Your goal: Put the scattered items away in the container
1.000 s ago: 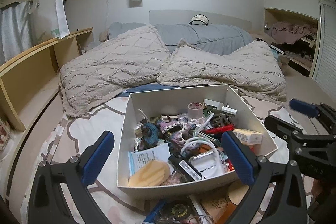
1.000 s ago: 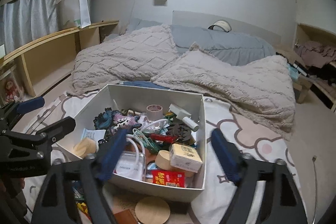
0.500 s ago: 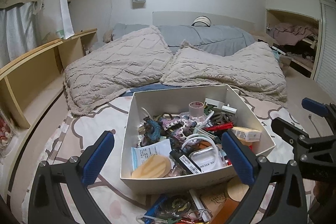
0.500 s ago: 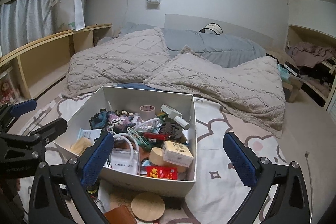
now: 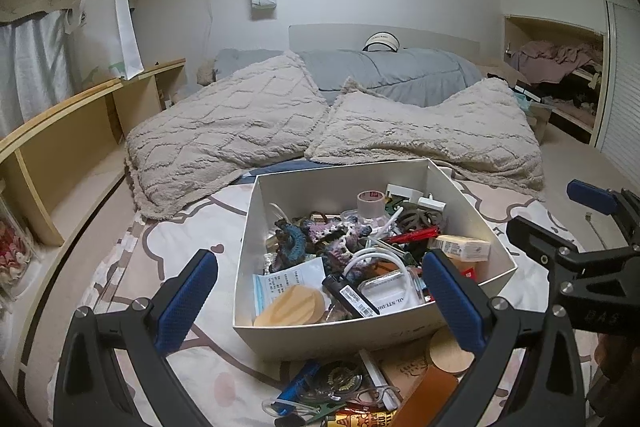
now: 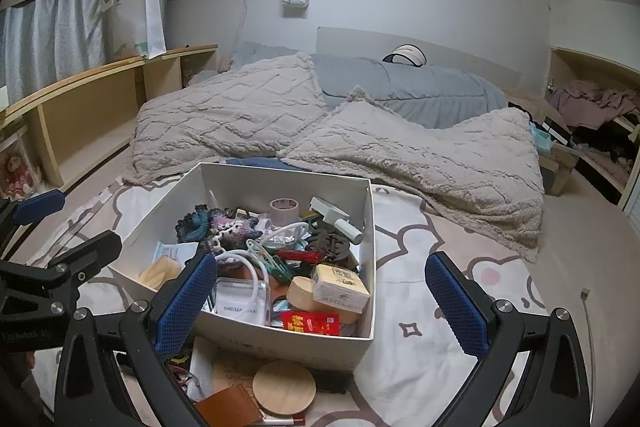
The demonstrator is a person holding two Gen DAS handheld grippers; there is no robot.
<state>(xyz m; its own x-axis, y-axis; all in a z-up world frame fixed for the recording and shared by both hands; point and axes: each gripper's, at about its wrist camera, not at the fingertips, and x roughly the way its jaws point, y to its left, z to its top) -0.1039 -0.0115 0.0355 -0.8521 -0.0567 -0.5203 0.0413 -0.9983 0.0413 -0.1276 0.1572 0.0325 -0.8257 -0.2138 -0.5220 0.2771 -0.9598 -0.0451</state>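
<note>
right wrist: both tongs (image 6: 320, 291) gaping, box (image 6: 256, 183) cluttered.

Premises: domestic bedroom.
A bed (image 6: 400, 291) with a patterned sheet fills the room; two tufted beige pillows (image 6: 240, 119) and a grey duvet (image 6: 420, 91) lie toward its headboard (image 6: 460, 55). Left of the bed runs low wooden shelving (image 6: 92, 103) under a curtain (image 6: 52, 35); right of it, an alcove with heaped clothes (image 6: 596, 103).
</note>
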